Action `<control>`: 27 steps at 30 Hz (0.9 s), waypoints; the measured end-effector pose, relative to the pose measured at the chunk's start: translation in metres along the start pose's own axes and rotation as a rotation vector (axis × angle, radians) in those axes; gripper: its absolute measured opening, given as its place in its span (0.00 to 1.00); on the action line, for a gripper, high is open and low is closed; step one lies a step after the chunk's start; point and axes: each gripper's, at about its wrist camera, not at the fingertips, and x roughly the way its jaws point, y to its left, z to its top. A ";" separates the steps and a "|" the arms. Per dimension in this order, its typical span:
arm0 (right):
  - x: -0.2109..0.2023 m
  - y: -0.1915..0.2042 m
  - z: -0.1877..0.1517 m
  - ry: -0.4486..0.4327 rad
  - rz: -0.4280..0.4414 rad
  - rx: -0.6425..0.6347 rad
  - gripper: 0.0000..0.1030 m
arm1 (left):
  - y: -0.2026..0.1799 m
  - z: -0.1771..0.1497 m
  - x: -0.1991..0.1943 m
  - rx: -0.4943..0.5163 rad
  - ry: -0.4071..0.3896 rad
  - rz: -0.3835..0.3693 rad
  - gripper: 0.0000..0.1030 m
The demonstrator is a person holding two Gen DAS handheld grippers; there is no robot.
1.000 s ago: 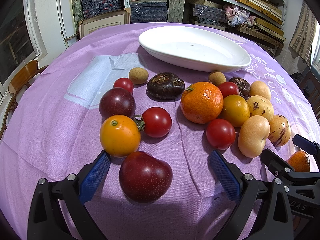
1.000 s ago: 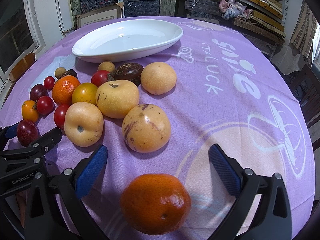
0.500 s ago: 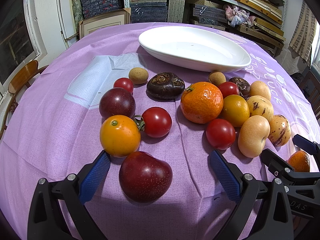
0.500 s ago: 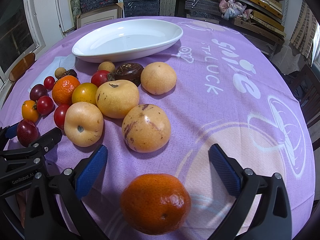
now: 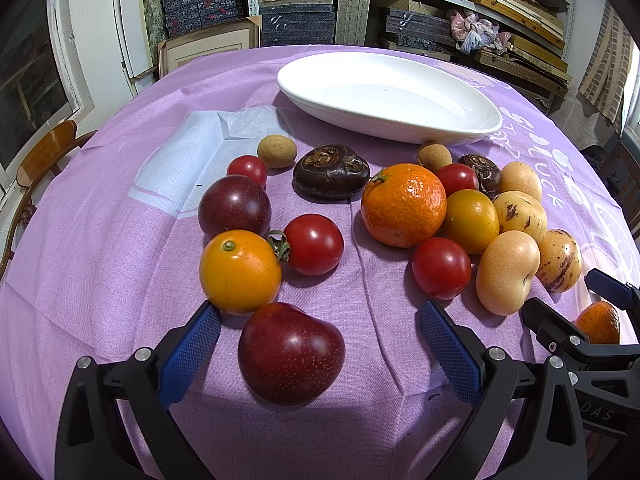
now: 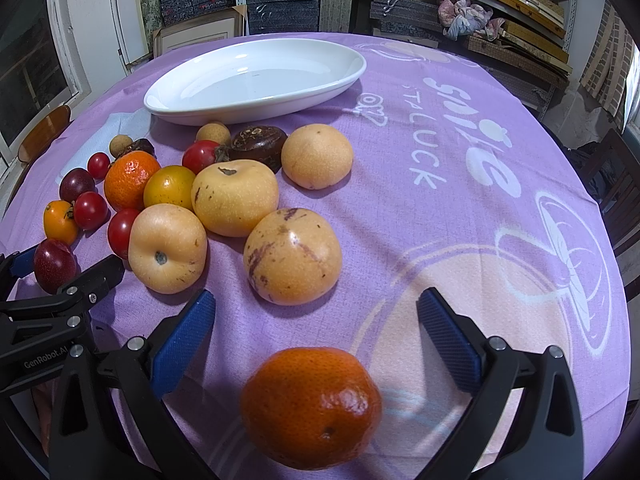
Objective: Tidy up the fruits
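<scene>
Left wrist view: the left gripper (image 5: 320,340) has its fingers spread wide, and a dark red plum (image 5: 291,353) lies between them at 6 o'clock, touching neither pad. The plum is glossy, speckled and heart-shaped, its long axis running roughly 10 to 4 o'clock. An orange tomato (image 5: 239,272) sits just beyond it at 10 o'clock. The white oval dish (image 5: 460,130) lies at 12 o'clock, its long axis 10 to 4. Nothing has shifted from a second ago.

Right wrist view: the right gripper (image 6: 316,328) is likewise wide open around a tangerine (image 6: 311,407) at 6 o'clock, untouched. It is round, dimpled, shiny, with its navel facing the camera. A blotched yellow fruit (image 6: 293,256) rests at 12 o'clock of it on the purple tablecloth (image 6: 460,240). This view too matches the earlier frames.
</scene>
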 end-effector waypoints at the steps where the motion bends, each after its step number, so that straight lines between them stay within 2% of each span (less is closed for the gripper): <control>1: 0.000 0.000 0.000 0.000 0.000 0.000 0.96 | 0.000 0.000 0.000 0.000 0.000 0.000 0.97; 27: -0.002 -0.001 -0.001 0.010 0.016 -0.027 0.96 | 0.002 0.000 -0.001 0.024 0.001 -0.017 0.97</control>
